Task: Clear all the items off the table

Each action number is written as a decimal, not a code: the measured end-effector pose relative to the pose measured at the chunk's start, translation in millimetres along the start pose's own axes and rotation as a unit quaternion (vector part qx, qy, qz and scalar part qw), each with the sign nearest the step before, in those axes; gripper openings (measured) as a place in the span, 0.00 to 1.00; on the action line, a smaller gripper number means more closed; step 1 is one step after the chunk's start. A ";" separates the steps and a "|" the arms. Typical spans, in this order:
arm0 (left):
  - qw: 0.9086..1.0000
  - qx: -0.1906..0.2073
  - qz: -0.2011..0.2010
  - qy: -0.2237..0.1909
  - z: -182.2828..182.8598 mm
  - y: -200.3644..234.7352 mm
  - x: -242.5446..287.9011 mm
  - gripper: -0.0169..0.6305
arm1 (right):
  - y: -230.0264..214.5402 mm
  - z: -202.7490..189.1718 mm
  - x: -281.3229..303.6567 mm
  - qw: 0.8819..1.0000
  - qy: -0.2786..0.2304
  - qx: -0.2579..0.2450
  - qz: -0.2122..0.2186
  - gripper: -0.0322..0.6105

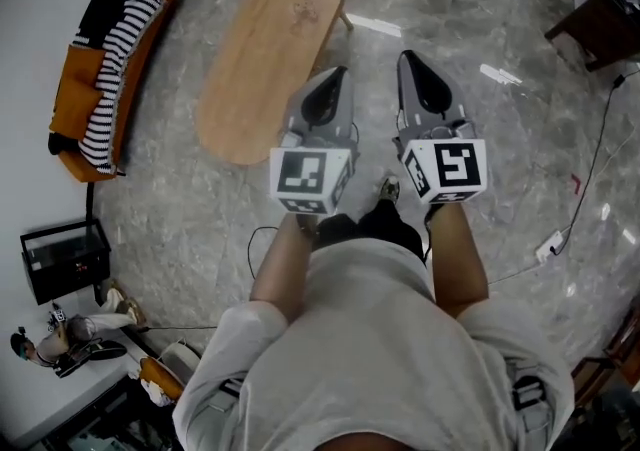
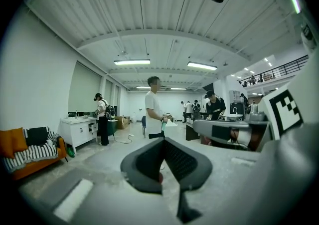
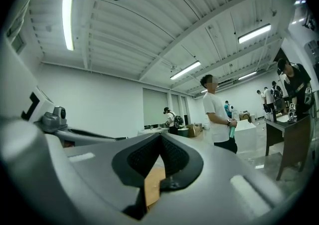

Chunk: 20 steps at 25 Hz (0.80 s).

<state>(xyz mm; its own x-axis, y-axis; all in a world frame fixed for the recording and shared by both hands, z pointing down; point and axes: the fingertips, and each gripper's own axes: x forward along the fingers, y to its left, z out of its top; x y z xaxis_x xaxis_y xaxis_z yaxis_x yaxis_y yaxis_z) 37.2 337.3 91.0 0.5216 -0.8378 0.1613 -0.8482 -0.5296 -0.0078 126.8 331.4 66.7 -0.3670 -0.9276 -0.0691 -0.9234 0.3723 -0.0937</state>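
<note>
An oval wooden table point(image 1: 265, 49) stands on the marble floor ahead and to the left, with nothing on its top. My left gripper point(image 1: 330, 79) is held at chest height, pointing forward, beside the table's right edge; its jaws are shut with nothing between them. My right gripper point(image 1: 415, 64) is alongside it, also shut and holding nothing. In the left gripper view the left gripper point(image 2: 162, 141) points out into the room. In the right gripper view a strip of the wooden table point(image 3: 152, 186) shows below the right gripper point(image 3: 160, 136).
An orange sofa point(image 1: 105, 69) with a striped blanket stands along the left wall, and a black box point(image 1: 65, 259) sits below it. Cables and a power strip point(image 1: 550, 246) lie on the floor at right. A dark desk point(image 1: 595, 24) is far right. A person point(image 2: 154, 109) stands ahead.
</note>
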 end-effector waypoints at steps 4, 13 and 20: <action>1.000 -0.005 0.003 0.006 -0.1 8.7 28.9 0.06 | -23.9 -6.7 19.3 1.000 0.006 0.013 0.000 0.06; 1.000 -0.016 0.006 0.012 -4.6 61.4 81.8 0.06 | -36.7 -29.2 83.6 0.999 0.035 0.011 0.003 0.06; 0.999 -0.036 -0.009 0.017 -14.0 121.4 140.3 0.06 | -46.3 -50.7 161.3 0.998 0.061 0.004 -0.006 0.06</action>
<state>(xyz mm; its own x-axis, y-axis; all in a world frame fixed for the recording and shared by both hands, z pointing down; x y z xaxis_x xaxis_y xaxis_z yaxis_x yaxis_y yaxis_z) 6.2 157.4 126.5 0.5336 -0.8231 0.1942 -0.8443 -0.5319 0.0652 104.7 163.1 110.2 -0.3669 -0.9287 0.0539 -0.9273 0.3605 -0.1009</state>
